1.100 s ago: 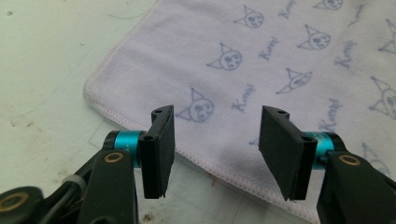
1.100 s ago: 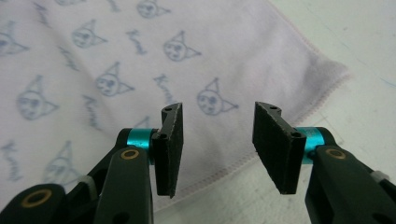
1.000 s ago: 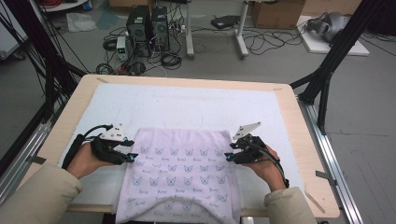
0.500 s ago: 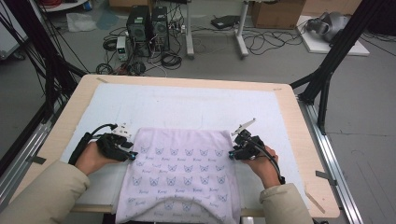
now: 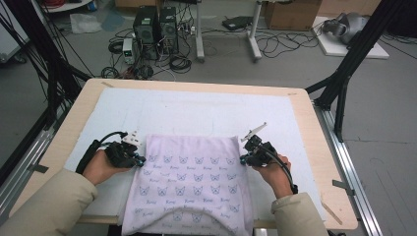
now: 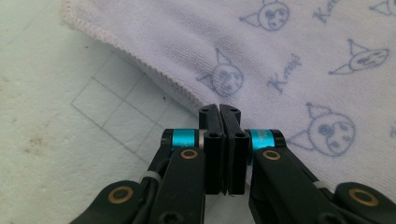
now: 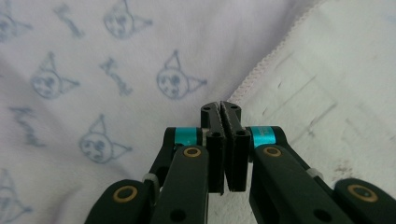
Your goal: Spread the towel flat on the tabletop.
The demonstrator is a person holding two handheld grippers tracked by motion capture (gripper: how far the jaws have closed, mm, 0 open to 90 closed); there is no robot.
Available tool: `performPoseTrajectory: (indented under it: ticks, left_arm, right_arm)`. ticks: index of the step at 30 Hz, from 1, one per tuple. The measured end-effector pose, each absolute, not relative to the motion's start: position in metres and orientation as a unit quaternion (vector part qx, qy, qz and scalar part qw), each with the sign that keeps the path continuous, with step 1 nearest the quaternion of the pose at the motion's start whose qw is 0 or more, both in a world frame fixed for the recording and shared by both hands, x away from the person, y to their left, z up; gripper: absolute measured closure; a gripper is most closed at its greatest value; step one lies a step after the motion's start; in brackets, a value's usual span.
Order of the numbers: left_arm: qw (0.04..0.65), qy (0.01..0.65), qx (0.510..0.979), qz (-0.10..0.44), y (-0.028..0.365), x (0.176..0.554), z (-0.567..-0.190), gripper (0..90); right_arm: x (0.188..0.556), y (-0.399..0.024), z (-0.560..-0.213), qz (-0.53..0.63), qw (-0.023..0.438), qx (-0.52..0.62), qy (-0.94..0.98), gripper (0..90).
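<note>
Here the pale lilac towel, printed with small cat faces and script, lies flat on the white mat that covers the wooden table, its near end hanging over the table's front edge between the person's forearms. The left gripper sits at the towel's left hem and the right gripper at its right hem, both close to the far corners, so the two hands mirror each other across the cloth; that placement reads as a grip chosen so that both sides can be lifted or folded evenly. The jaws of both have just been closing. In the left gripper view the left gripper has its black jaws pressed together right on the stitched hem of the towel, and in the right gripper view the right gripper is likewise squeezed tight at the hem of the towel. The jaws meet where cloth and mat join, so each seems to pinch the thin edge, though the fabric between the pads is hidden. Gripping at the hem rather than in the middle should keep the towel from bunching, and low hands keep it lying flat.
</note>
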State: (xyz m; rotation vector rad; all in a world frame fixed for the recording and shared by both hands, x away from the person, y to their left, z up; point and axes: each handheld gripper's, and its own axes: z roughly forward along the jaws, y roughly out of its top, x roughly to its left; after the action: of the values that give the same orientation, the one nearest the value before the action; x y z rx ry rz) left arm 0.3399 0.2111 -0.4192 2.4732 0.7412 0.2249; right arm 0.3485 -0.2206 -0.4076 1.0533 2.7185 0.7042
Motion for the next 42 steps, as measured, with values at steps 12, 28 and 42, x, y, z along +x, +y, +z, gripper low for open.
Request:
performPoseTrajectory:
  ticks: [12, 28, 42]
  left_arm:
    - [0.354, 0.276, 0.882, 0.146, 0.229, 0.359, -0.361, 88.5]
    - [0.337, 0.345, 0.87, 0.104, 0.236, 0.43, -0.388, 46.8]
    - [0.38, 0.17, 0.903, 0.104, 0.238, 0.352, -0.381, 30.9]
  right_arm:
    - [0.353, -0.237, -0.368, 0.349, 0.156, 0.341, 0.859, 89.3]
    - [0.407, -0.24, -0.375, 0.373, 0.171, 0.398, 0.82, 61.8]
    - [0.358, -0.236, -0.383, 0.365, 0.085, 0.241, 0.895, 43.7]
